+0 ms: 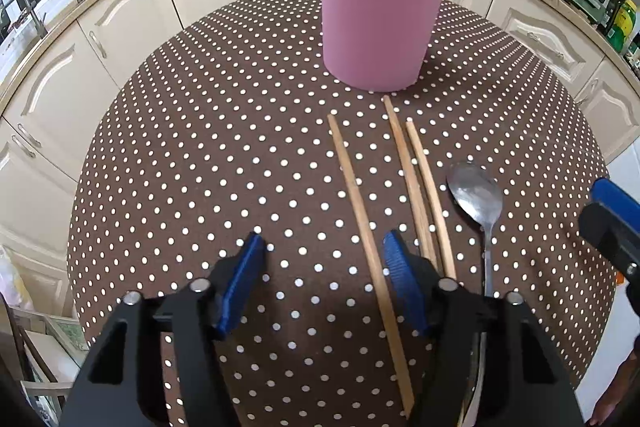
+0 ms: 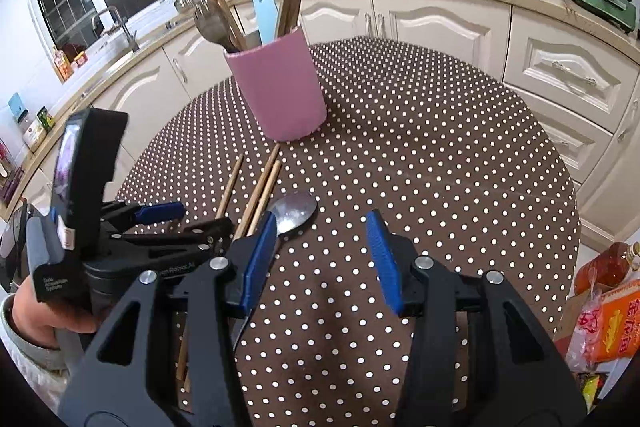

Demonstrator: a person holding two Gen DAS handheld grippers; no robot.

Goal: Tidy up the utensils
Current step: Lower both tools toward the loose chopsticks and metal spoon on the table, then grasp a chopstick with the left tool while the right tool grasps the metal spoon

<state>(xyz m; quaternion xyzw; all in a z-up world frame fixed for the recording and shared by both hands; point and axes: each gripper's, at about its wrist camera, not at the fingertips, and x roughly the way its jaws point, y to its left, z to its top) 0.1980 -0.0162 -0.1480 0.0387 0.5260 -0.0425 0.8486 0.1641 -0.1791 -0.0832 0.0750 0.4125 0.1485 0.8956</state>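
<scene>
Two handheld grippers, left gripper (image 1: 322,259) and right gripper (image 2: 322,249): black angular frames, ribbed blue finger pads (image 2: 382,259), silver pivot screws, white lettering; holder's sleeve (image 2: 16,339) grey.

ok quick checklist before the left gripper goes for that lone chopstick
1. Left gripper open: ok, nothing held.
2. Lone chopstick between its fingers: ok, close to the right-hand one.
3. Chopstick apart from the pair: ok, clear gap.
4. Spoon out of the way: ok, beyond the pair.
5. Right gripper clear: ok, open and empty, off to the side.
6. Room in the pink cup: cannot tell, already holds several utensils.
</scene>
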